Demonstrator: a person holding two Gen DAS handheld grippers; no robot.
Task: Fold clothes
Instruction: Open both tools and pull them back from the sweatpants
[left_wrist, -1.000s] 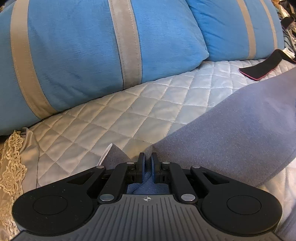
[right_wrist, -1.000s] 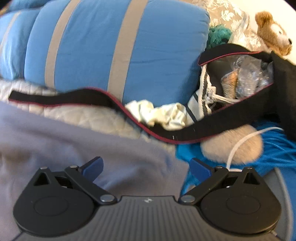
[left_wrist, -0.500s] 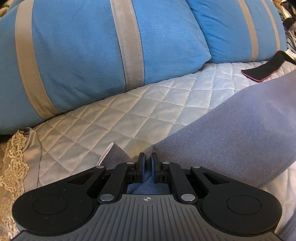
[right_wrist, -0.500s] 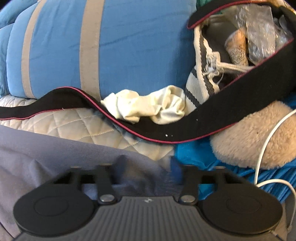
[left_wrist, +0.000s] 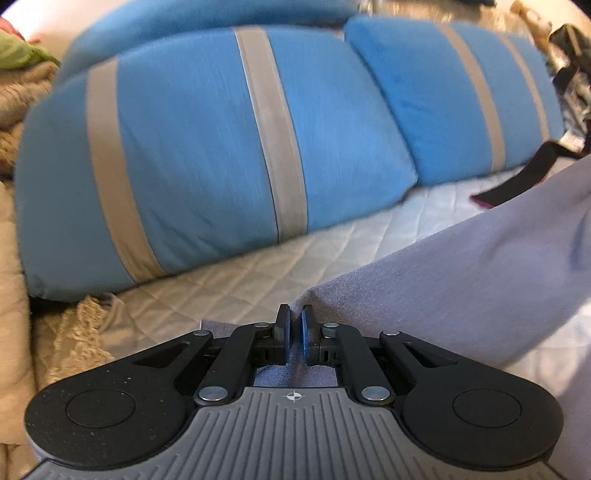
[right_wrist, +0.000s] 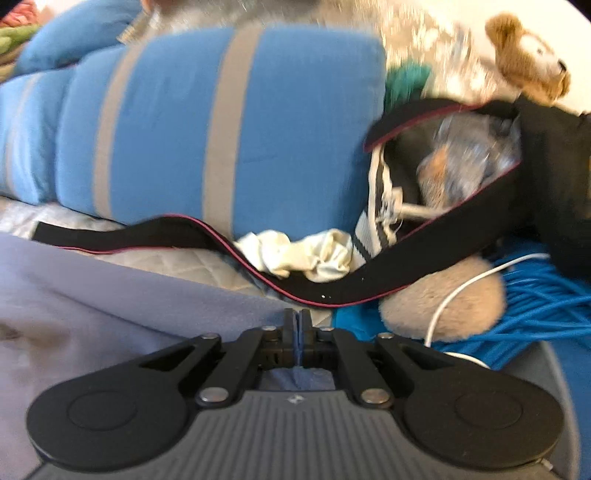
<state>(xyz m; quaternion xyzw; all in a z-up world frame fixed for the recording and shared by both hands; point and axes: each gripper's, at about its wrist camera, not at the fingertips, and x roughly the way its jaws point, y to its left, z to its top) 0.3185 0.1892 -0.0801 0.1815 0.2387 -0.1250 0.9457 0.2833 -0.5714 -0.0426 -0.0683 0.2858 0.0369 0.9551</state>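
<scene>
We have the grey-lilac garment (left_wrist: 461, 266) pinched in both tongs. In the left wrist view the left tongs (left_wrist: 293, 325) are drawn narrow on a fold of it, a strip of the cloth showing between the blue pads (left_wrist: 306, 338); from there the fabric rises away ahead and to the right of the tongs. In the right wrist view the right tongs (right_wrist: 296, 325) are pressed almost together on the cloth's edge, and the garment (right_wrist: 110, 295) spreads to their left and underneath.

A second ago our right tongs stood wide apart above the cloth; half a second ago they were closing, and now they have clamped it. Our left tongs have kept their grip throughout, while the view has tipped so that more of the pillows shows, and both pictures are blurred with motion.

Ahead of the left tongs lies the quilted bed cover (left_wrist: 229, 280), and beyond it two blue pillows with beige stripes (left_wrist: 207, 147). A lace-trimmed cloth (left_wrist: 74, 332) sits to their left. Just ahead of the right tongs a black strap with a red edge (right_wrist: 192, 232) runs across the bed, touching a crumpled cream cloth (right_wrist: 303, 254). To the right ahead is an open black bag (right_wrist: 546, 177), a beige furry thing (right_wrist: 443, 302) crossed by a white cable (right_wrist: 465, 288), blue cords (right_wrist: 535, 306), and a teddy bear (right_wrist: 528, 70) farther back.
</scene>
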